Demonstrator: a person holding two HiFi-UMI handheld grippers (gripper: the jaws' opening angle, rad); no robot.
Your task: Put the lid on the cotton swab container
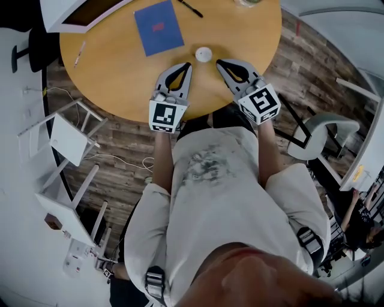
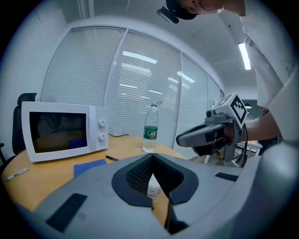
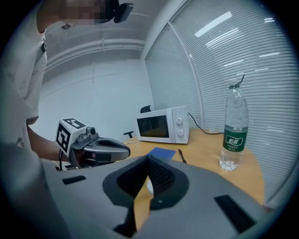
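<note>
The cotton swab container (image 1: 203, 54) is a small white round tub near the table's front edge; whether its lid is on I cannot tell. My left gripper (image 1: 189, 65) lies just left of it and my right gripper (image 1: 219, 62) just right of it, both apart from it. In the left gripper view the jaws of the left gripper (image 2: 152, 156) meet at the tip with nothing between them, and the tub (image 2: 153, 188) shows low behind them. The right gripper (image 3: 148, 158) is likewise shut and empty, with the tub (image 3: 148, 186) beyond it.
A blue notebook (image 1: 158, 27) and a black pen (image 1: 191, 8) lie further back on the round wooden table (image 1: 114, 72). A white microwave (image 2: 60, 130) and a water bottle (image 2: 149, 128) stand at the far side. A marker (image 1: 79, 54) lies at the left rim.
</note>
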